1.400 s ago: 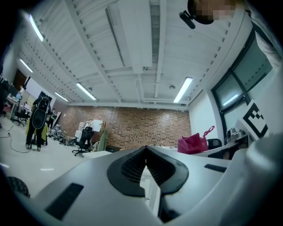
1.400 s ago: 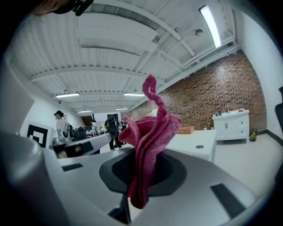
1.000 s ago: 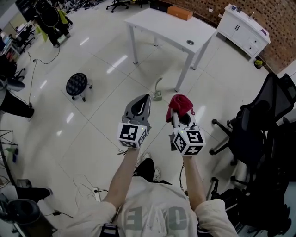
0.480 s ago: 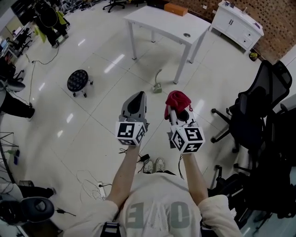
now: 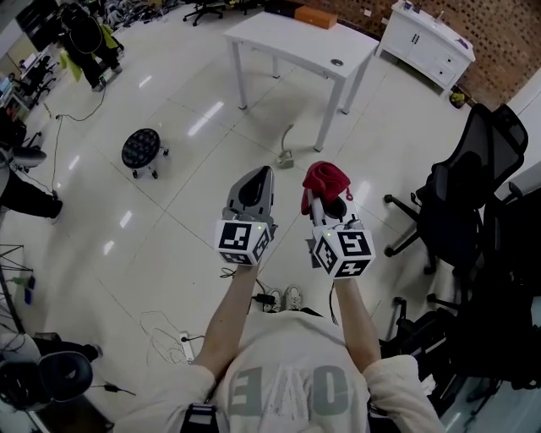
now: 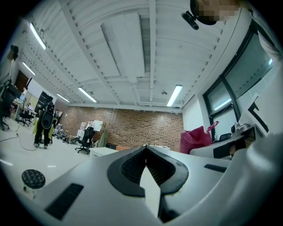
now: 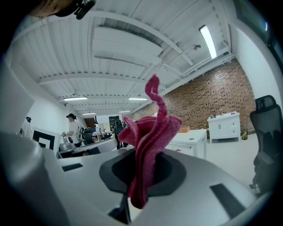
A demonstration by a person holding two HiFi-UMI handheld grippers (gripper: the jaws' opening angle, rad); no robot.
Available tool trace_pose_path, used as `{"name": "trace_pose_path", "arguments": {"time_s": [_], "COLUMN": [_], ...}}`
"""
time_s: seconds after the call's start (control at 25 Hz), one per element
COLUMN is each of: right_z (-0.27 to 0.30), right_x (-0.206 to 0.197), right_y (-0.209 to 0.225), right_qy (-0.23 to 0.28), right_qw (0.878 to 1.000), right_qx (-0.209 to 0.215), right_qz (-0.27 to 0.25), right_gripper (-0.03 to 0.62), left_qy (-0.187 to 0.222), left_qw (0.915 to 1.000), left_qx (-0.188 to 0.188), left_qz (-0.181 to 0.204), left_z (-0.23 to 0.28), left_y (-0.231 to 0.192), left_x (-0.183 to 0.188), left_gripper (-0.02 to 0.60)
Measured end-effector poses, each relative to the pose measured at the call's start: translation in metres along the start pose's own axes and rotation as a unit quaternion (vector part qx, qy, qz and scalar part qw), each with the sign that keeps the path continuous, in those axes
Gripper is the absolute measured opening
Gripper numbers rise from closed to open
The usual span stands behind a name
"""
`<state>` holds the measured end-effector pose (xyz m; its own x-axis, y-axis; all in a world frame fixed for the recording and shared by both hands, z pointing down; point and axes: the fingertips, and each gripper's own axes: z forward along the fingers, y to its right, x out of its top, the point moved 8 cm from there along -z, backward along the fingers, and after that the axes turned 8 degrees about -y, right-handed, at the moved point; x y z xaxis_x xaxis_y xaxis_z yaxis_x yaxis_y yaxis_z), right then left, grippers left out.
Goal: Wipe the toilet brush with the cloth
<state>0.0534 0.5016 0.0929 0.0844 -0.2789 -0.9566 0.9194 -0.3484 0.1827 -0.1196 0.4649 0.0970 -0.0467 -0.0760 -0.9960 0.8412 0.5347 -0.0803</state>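
My right gripper (image 5: 325,201) is shut on a bunched red cloth (image 5: 326,180) that sticks out past its jaws; in the right gripper view the cloth (image 7: 149,145) rises between the pads. Beside it my left gripper (image 5: 257,176) is shut with nothing in it, its pads (image 6: 132,167) meeting. Both are held level at about chest height over the floor. The toilet brush (image 5: 286,153), a curved handle in a small base, stands on the tiles ahead of the left gripper, near the table leg, well apart from both.
A white table (image 5: 279,38) with an orange box (image 5: 315,15) stands ahead. A white cabinet (image 5: 427,38) is against the brick wall. Black office chairs (image 5: 473,194) crowd the right. A round black stool (image 5: 140,150) is at the left; cables (image 5: 169,338) lie by my feet.
Both grippers have shifted a little together as the person steps; the room slides in the head view. The cloth stays held and the left jaws stay shut.
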Motion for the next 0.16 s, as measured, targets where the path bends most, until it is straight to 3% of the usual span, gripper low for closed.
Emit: {"name": "trace_pose_path", "arguments": {"time_s": [0.16], "right_z": [0.0019], "right_x": [-0.0014], "right_y": [-0.0051], "right_qy": [-0.001], "right_qw": [1.000], "right_qx": [0.001], "right_qz": [0.000], "right_gripper": [0.032], "left_qy": [-0.003], "left_qw": [1.0000], "left_qx": [0.003], "left_qz": [-0.002], "left_z": [-0.0049], "left_y": [-0.0040], "left_x": [-0.0027], "left_gripper": [0.005]}}
